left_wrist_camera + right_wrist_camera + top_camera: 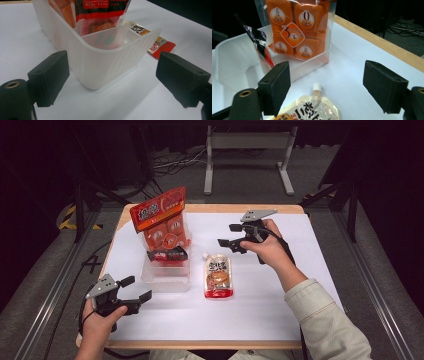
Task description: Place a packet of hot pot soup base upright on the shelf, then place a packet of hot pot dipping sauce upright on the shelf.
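Note:
A translucent plastic bin (166, 275) stands left of centre on the white table. In it an orange snack bag (162, 222) stands upright, with a small dark red packet (168, 254) in front of it. A spouted pouch (218, 278) lies flat to the right of the bin. My left gripper (137, 288) is open near the bin's front left corner, its jaws either side of the rounded corner of the bin (107, 57) without touching. Above and right of the pouch's spout, my right gripper (227, 234) is open, facing the orange bag (297, 30) with the pouch (314, 107) just below its jaws.
The table's wooden edge (382, 42) runs along the far side. A grey metal stand (247, 150) and cables lie on the floor behind the table. Bare white surface (300, 245) stretches right of the pouch and along the front.

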The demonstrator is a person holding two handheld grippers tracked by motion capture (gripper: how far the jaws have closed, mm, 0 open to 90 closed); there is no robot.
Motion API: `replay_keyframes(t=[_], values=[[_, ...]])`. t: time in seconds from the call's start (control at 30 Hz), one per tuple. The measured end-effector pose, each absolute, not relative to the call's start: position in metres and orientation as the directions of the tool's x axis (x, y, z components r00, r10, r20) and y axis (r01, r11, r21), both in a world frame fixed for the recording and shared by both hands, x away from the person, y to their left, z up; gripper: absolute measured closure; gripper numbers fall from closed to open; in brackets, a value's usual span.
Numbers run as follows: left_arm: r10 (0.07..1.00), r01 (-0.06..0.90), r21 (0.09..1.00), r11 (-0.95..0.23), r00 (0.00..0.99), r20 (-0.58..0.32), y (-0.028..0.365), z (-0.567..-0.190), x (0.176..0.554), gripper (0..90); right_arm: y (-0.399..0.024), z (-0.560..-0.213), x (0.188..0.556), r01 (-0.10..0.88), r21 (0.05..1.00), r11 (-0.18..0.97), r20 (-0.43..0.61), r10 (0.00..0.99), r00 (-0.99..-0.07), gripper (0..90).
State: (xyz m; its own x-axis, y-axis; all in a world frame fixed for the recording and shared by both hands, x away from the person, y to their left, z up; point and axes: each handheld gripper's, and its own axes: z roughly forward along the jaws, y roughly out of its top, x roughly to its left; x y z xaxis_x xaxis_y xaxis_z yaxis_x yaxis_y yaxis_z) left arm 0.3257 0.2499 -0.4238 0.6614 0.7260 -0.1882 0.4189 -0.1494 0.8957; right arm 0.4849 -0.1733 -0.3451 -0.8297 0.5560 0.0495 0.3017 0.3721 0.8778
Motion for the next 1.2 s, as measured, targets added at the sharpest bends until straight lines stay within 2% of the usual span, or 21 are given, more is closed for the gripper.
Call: replay_keyframes(t=[1.2], values=[[0.727, 0.422, 0.894, -0.149, 0.660, -0.190, 0.249, -0.424, 0.326, 12.6, -0.157, -0.420, 0.501, 0.449, 0.732, 0.512, 0.089, 0.581, -0.809, 22.4]])
